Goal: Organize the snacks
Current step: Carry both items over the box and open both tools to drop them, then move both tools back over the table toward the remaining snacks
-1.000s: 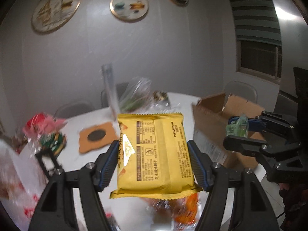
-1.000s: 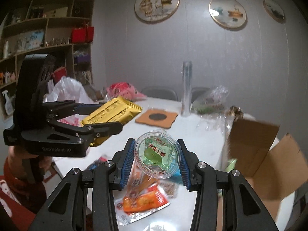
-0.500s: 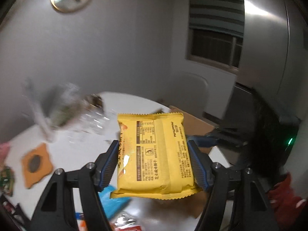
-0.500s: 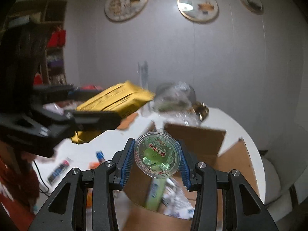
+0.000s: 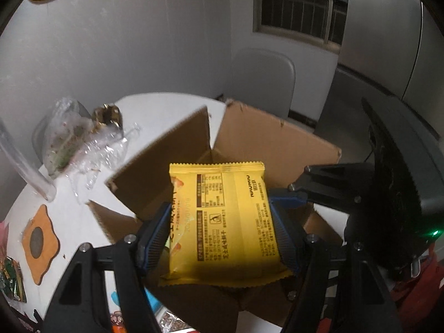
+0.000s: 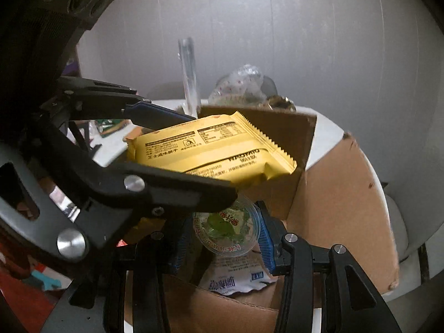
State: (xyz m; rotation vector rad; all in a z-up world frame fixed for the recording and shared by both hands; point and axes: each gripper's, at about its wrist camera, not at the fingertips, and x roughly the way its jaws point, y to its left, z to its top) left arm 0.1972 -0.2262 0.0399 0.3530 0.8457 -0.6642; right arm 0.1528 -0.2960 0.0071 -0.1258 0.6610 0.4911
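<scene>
My left gripper (image 5: pixel 219 230) is shut on a yellow snack packet (image 5: pixel 222 222) and holds it over the open cardboard box (image 5: pixel 263 138). The packet (image 6: pixel 211 149) and the left gripper (image 6: pixel 166 152) also show in the right wrist view, above and left of my right gripper. My right gripper (image 6: pixel 222 233) is shut on a clear jelly cup with a green lid (image 6: pixel 226 227), just above the inside of the box (image 6: pixel 338 208). A white snack bag (image 6: pixel 233 277) lies in the box below the cup. The right gripper (image 5: pixel 333 183) shows at the right in the left wrist view.
The box stands on a round white table (image 5: pixel 83 199). On the table are an orange coaster (image 5: pixel 38 241), a clear plastic bag (image 5: pixel 72 138), a clear tube (image 5: pixel 25 172) and snack packs at the left edge (image 5: pixel 11 280). A grey chair (image 5: pixel 263 83) stands behind.
Both grippers have swung from over the table to over the open box, each still holding its snack. The left gripper now crosses just above the right one.
</scene>
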